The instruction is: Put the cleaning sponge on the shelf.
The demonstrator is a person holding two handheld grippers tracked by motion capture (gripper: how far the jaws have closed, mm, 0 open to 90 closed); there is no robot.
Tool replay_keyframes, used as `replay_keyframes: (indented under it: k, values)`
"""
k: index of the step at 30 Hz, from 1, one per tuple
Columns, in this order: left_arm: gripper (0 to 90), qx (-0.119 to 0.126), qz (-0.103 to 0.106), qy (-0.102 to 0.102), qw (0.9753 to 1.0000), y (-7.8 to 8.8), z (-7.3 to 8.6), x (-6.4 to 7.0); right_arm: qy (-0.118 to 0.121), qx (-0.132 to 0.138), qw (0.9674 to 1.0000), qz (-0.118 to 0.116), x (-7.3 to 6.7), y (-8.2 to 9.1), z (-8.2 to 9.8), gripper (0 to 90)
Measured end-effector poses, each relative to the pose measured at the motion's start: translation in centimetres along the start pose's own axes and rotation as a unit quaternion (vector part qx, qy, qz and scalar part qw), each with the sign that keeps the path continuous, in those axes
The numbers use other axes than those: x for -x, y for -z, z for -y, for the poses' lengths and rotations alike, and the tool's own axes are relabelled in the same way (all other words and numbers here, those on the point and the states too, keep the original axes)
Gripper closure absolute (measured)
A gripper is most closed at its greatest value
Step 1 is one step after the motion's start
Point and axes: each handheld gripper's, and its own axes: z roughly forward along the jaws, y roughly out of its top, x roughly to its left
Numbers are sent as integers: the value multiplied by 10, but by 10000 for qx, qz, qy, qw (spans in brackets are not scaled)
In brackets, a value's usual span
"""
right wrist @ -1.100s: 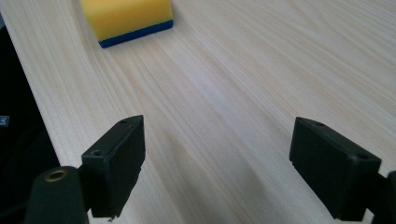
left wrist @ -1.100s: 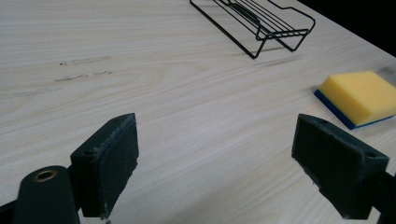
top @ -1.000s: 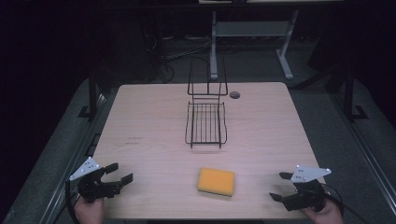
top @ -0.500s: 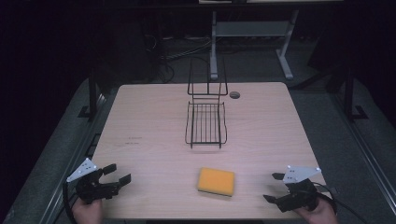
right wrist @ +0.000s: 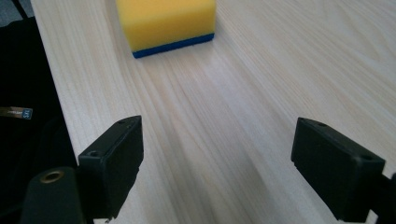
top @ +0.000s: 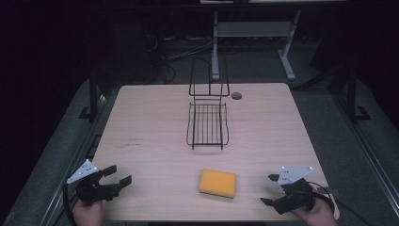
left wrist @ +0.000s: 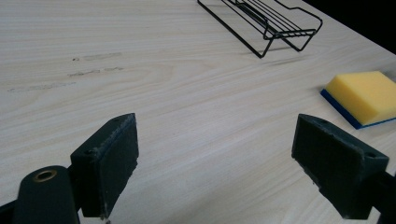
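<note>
My right claw [top: 269,189] sits at the near right edge of the table [top: 150,117], jaws spread wide and holding nothing. My left claw [top: 117,175] sits at the near left corner, jaws likewise spread and empty. The sponge [top: 217,183], yellow foam on a blue scouring layer, lies flat near the front edge between the two claws, closer to the right one and touching neither. The black wire rack [top: 207,123] stands well beyond it at mid-table.

Hazards from this position:

1. In the right gripper view the sponge [right wrist: 166,21] lies ahead and left of the jaw centreline. A straight advance would likely catch one corner and push it away rather than straddle it.
2. Foam compresses. A shallow pinch on the upper edge could let it slip out during a lift.
3. The sponge rests near the front edge; a sideways nudge could send it off the table.
</note>
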Motion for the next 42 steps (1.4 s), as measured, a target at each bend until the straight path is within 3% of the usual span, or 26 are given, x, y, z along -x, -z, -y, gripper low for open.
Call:
replay_keyframes:
  k: [8, 42]
  values:
    - [140, -17, 14, -10, 10000, -1, 0, 0, 130, 33, 9999, -57, -3, 0, -10, 164]
    - [140, -26, 46, -30, 10000, -2, -1, 2, 653, -293, 9964, -448, -1, -14, -63, 164]
